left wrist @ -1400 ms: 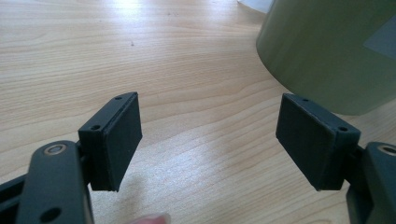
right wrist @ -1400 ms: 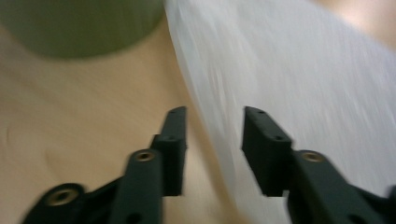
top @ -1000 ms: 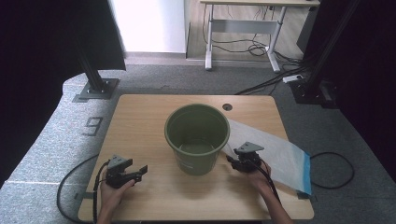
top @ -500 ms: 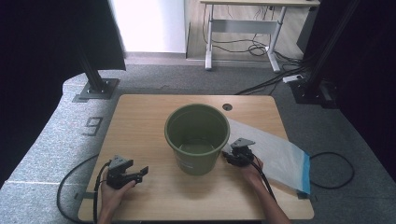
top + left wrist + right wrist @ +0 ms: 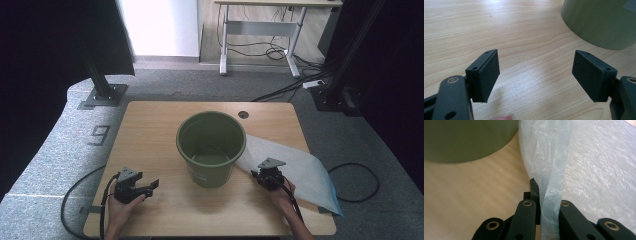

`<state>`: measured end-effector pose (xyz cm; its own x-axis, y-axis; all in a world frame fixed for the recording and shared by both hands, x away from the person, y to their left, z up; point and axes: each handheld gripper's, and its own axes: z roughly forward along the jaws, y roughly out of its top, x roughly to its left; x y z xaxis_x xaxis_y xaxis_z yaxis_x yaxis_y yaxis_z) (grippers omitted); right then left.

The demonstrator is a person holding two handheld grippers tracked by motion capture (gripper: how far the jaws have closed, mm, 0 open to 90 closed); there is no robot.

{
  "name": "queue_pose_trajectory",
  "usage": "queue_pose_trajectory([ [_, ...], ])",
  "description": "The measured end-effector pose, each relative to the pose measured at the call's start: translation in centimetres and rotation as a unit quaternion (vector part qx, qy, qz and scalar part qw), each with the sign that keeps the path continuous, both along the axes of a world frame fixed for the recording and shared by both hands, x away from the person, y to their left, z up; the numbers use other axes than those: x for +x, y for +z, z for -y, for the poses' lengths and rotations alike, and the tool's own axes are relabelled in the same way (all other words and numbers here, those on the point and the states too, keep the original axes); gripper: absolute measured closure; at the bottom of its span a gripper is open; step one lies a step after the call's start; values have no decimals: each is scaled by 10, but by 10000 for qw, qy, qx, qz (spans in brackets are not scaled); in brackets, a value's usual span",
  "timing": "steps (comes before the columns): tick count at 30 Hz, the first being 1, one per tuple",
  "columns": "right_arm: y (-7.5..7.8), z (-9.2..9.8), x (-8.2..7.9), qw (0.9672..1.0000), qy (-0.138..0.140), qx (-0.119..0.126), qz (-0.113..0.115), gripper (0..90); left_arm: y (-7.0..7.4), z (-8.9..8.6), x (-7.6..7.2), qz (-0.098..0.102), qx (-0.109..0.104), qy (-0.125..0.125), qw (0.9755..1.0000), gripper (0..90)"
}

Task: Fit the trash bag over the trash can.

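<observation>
- The right gripper (image 5: 548,202) had just been closing, and there it was, jaws pinched on a fold of the thin plastic bag (image 5: 599,170), the film running up between them.
- The bag spread flat past the fingertips across the wooden table (image 5: 150,130); the green bucket (image 5: 211,150) stood close beside that gripper.
- The left gripper (image 5: 536,75) sat low with its pads (image 5: 589,75) wide apart, bare wood between them and the bucket's wall beyond.

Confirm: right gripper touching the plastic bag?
Touching. In the right gripper view the right gripper has its jaws shut on a fold of the plastic bag, film pinched between them.
</observation>
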<state>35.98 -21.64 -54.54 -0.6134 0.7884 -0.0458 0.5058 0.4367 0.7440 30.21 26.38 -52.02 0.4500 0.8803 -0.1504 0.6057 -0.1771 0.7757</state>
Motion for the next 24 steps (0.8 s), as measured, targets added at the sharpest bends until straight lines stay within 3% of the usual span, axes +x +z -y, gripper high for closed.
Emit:
queue_pose_trajectory([
  [2,2,0,-6,9999,98,-33,-19,804,1,-1,0,15,-61,15,10000,219],
  [4,4,-4,-5,9996,237,-120,-72,629,1,-3,0,21,-91,30,10000,219],
  [8,14,-15,3,9998,132,-79,116,410,1,-5,0,12,-94,53,9999,219],
  [14,19,-30,22,9998,31,27,172,348,1,-10,-1,8,-288,133,9995,219],
  [18,12,-38,27,9998,85,-83,159,346,1,-10,-1,13,-340,132,9993,220],
  [24,0,-42,30,9996,37,-281,68,427,1,-10,-2,13,-343,124,9993,220],
])
